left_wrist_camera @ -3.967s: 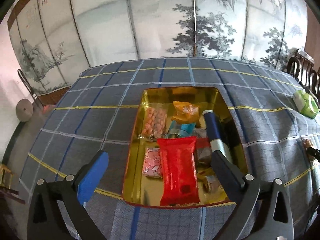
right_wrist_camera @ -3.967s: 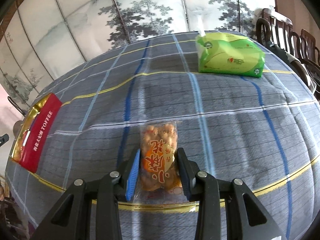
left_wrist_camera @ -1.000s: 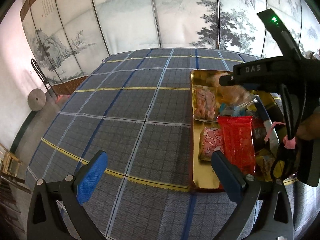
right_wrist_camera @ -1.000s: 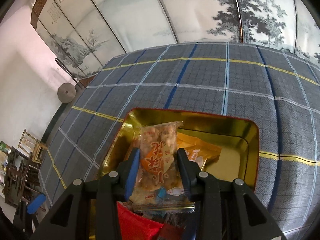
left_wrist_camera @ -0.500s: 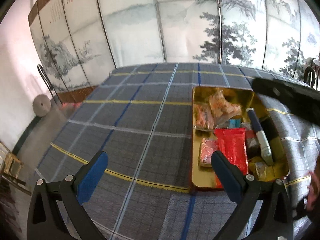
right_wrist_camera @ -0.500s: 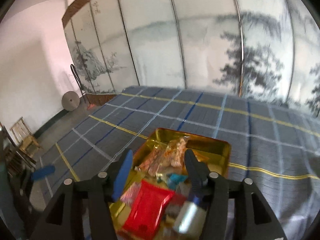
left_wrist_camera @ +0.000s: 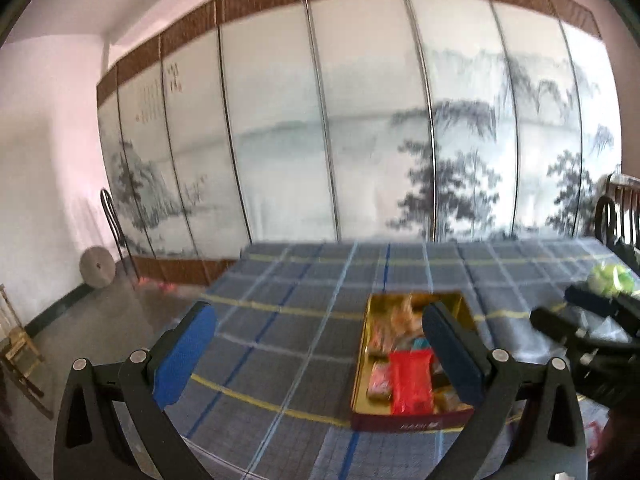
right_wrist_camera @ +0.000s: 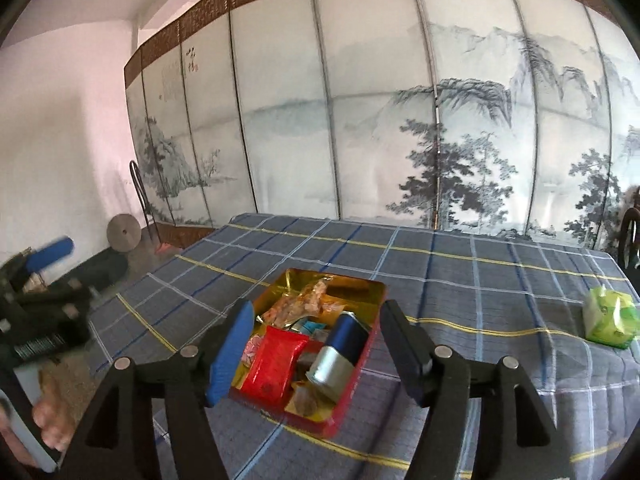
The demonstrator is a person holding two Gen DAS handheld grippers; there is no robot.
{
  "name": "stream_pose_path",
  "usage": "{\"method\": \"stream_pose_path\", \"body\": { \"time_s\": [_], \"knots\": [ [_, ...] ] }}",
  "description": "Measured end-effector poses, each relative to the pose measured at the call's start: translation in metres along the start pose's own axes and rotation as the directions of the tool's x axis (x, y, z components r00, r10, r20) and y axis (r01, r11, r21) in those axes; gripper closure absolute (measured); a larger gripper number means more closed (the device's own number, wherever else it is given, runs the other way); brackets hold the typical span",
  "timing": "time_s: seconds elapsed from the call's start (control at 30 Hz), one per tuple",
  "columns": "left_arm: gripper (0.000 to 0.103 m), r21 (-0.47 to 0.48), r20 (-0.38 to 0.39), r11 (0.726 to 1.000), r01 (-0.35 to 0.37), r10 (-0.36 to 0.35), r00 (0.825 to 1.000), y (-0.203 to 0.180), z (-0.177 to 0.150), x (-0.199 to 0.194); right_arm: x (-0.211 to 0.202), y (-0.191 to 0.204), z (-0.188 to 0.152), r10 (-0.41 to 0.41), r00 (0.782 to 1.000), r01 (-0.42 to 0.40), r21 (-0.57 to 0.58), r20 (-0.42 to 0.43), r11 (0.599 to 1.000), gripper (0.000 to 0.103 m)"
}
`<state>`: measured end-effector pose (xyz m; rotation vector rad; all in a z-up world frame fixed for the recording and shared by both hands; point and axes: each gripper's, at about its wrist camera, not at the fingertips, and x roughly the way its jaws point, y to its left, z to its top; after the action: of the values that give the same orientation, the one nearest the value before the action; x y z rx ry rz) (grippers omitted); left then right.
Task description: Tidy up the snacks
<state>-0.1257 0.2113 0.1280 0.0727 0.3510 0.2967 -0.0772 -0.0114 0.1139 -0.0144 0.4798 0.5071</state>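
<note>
A gold-lined red tin [right_wrist_camera: 362,286] sits on the blue plaid tablecloth and holds several snacks: a red packet [right_wrist_camera: 274,362], a peanut bag [right_wrist_camera: 306,300] and a dark blue can [right_wrist_camera: 340,346]. The tin also shows in the left wrist view [left_wrist_camera: 362,344], blurred. My right gripper [right_wrist_camera: 316,354] is open and empty, raised above and behind the tin. My left gripper [left_wrist_camera: 320,354] is open and empty, also raised well back from the tin. Each gripper shows at the edge of the other's view.
A green tissue pack [right_wrist_camera: 608,316] lies at the table's right side, and also shows in the left wrist view [left_wrist_camera: 610,280]. A painted folding screen [right_wrist_camera: 400,120] stands behind the table. Dark wooden chairs [left_wrist_camera: 618,216] stand at the right. A metal chair [right_wrist_camera: 140,196] and floor lie left.
The right gripper let go of the peanut bag in the tin, opened and pulled back and up. The left gripper also rose and drew back; both views now tilt toward the screen.
</note>
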Motion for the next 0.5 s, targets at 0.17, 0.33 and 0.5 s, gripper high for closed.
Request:
{"method": "stream_pose_path", "body": {
  "time_s": [0.17,0.33,0.5],
  "knots": [
    [0.0,-0.042,0.094,0.996,0.085,-0.081,0.992,0.0,0.018,-0.045,-0.03,-0.01,-0.001,-0.011,0.999,0.011,0.018,0.041,1.0,0.036],
    [0.0,-0.053,0.133,0.989,0.135,-0.127,0.983,-0.008,0.028,-0.072,-0.05,-0.018,-0.004,-0.029,0.998,0.028,0.03,0.061,0.999,0.034],
    [0.0,0.001,0.086,0.986,0.169,-0.169,0.982,-0.024,0.026,-0.071,-0.059,-0.019,-0.011,-0.028,0.998,0.026,0.032,0.064,0.999,0.034]
  ]
}}
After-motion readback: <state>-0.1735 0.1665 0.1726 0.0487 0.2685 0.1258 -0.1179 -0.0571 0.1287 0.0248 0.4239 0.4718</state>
